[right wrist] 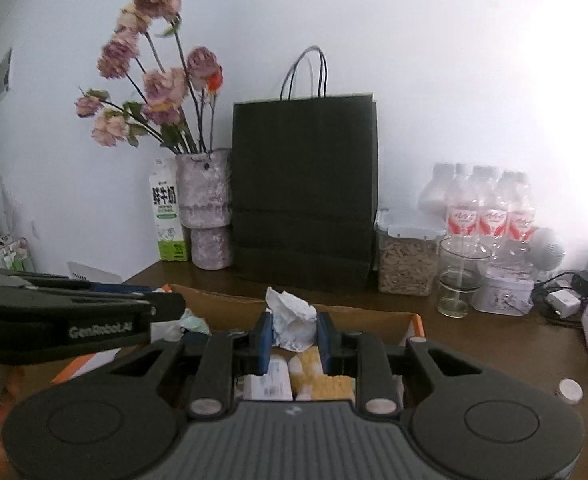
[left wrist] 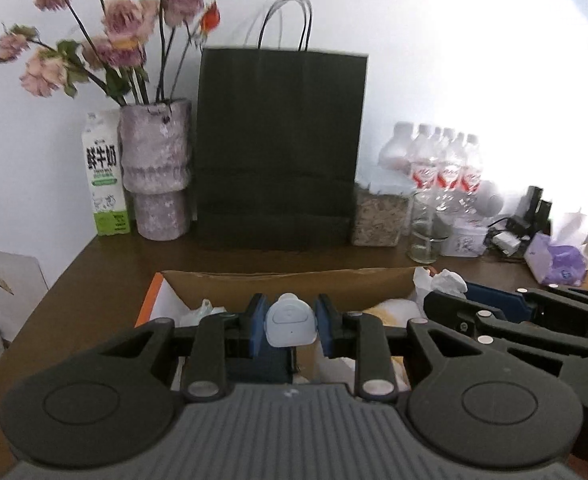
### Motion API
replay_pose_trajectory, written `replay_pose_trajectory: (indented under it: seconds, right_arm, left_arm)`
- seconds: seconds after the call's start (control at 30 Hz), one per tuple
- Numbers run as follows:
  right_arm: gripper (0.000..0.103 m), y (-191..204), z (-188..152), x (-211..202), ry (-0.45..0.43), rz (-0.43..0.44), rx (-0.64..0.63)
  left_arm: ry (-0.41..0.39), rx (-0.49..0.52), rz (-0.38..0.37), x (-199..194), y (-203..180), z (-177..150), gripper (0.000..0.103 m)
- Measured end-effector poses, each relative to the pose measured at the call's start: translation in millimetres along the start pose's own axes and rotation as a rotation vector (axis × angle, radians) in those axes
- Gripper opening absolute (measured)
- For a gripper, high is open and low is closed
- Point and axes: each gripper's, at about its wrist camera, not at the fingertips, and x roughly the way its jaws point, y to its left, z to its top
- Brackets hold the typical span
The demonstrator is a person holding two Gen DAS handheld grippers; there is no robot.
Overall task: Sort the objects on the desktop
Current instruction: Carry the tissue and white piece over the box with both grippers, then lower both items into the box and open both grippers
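A: What is the left gripper (left wrist: 290, 328) carrying?
B: Its jaws are pinching a small white remote (left wrist: 290, 322) by its hard, smooth sides above the cardboard box (left wrist: 294, 280). It looks light and could slip.
A: And the right gripper (right wrist: 294, 330)?
B: It is squeezing a crumpled tissue (right wrist: 292, 318), soft and weightless, over the same box.
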Motion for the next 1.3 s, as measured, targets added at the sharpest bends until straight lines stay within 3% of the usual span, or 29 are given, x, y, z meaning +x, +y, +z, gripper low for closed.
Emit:
replay_pose_trajectory:
  seconds: [0.27, 0.47, 0.8, 0.87, 1.07, 1.13, 1.3]
  right_arm:
    - [0.022, -5, 25, 89, 0.185, 0.013, 0.001]
    - [0.022, -13, 24, 143, 0.344, 0.037, 0.019]
    - [0.026, -6, 13, 171, 0.436, 0.05, -0.017]
    - [0.034, -7, 12, 169, 0.435, 0.048, -0.019]
    - [0.064, -14, 15, 157, 0.44, 0.013, -0.015]
    - [0.071, -17, 17, 152, 0.45, 0.01, -0.005]
    - [0.086, -20, 23, 135, 0.442, 0.001, 0.012]
  left_arm:
    - [0.163, 0.025, 0.025, 81, 6, 23, 0.028]
    - [0.301, 0.025, 0.053, 132, 16, 22, 0.028]
    - [0.338, 0.038, 0.083, 150, 23, 13, 0.028]
    - [0.345, 0.045, 0.09, 151, 22, 12, 0.028]
    - [0.357, 0.063, 0.118, 139, 26, 13, 0.056]
    - [0.371, 0.063, 0.128, 134, 28, 15, 0.072]
    - [0.357, 0.058, 0.164, 116, 32, 20, 0.091]
